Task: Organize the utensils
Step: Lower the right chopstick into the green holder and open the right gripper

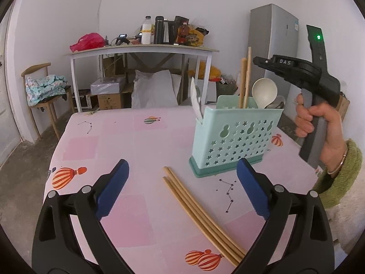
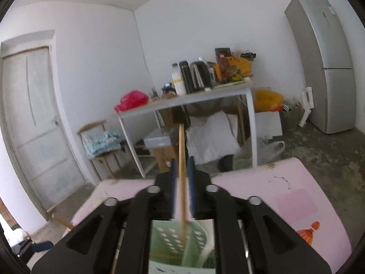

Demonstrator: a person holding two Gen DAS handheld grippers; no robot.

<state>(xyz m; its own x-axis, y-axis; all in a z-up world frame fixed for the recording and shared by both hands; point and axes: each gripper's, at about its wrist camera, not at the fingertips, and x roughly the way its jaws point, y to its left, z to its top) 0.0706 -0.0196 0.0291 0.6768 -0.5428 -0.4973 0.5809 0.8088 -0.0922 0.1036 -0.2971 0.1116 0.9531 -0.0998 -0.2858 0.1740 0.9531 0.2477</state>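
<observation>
Your right gripper sits above the green holder, clenched on a single chopstick held nearly upright, its lower end already down among the holder's compartments. The wrist view is blurred, so which compartment the tip has entered cannot be told. Keep the chopstick vertical and lower it straight; a tilt would likely catch the tip on a divider or the rim. Let go only when the tip is deep enough that the stick cannot tip out, and aim for the section where the other two chopsticks stand, beside the pale ladle on the right and away from the spoons at the left end.

Your left gripper hangs released over the near part of the pink table, its blue pads spread wide to either side of the three loose chopsticks. These lie side by side and touching, running from just beside the holder's base toward the near right edge. Judged from this, they are the remaining work. Take one at a time near its middle, since a grip on all three would probably let them roll.
</observation>
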